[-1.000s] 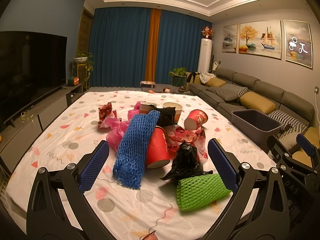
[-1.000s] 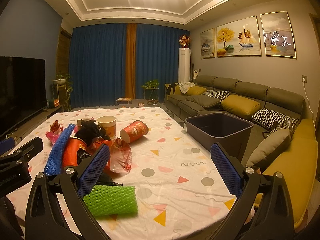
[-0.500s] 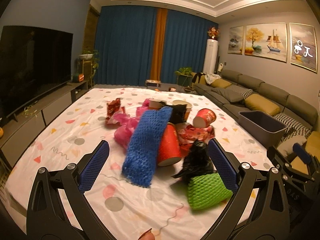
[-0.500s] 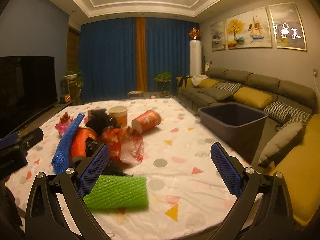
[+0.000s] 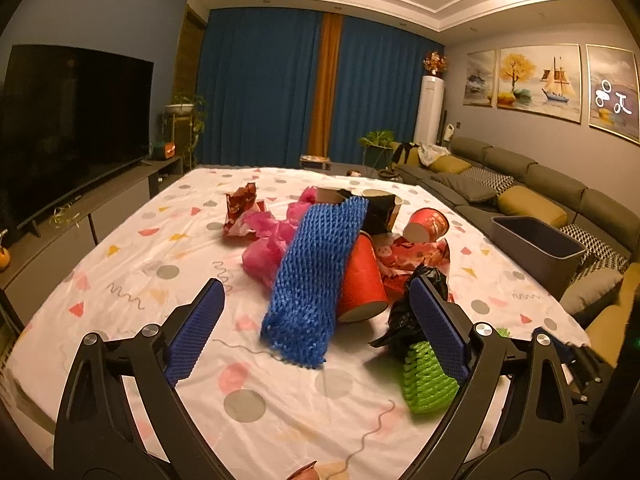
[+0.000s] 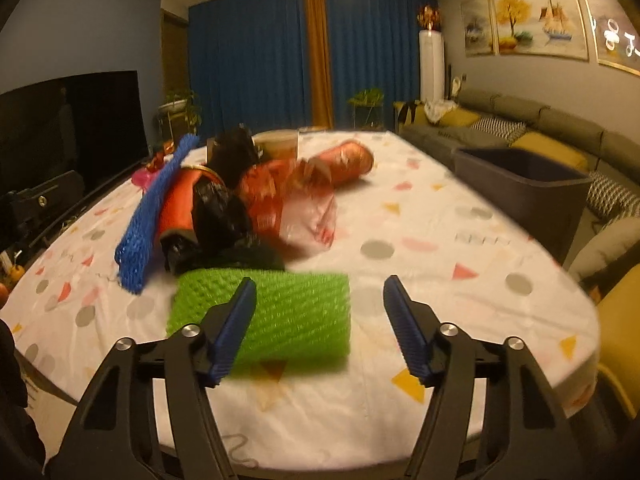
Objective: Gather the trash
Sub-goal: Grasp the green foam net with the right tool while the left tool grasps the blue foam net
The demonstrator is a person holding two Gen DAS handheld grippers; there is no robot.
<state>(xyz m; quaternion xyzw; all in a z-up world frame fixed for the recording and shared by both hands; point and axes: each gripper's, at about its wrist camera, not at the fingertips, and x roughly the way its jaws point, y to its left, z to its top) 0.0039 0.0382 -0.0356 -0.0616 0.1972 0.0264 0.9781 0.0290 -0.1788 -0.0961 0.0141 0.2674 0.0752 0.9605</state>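
Change: the right gripper [image 6: 318,326] is dropping toward the green foam net [image 6: 280,318] at the table's [image 6: 460,312] near edge, its jaws having just been narrowing, net partly between them, not yet pinched.
Meaning: first pickup is probably starting; the grey bin [image 6: 532,200] is waiting far right.
Right pose: tilting downward, released.
Left pose: the left gripper [image 5: 316,330] is hovering wide apart before the blue foam net [image 5: 316,272], grasping nothing.
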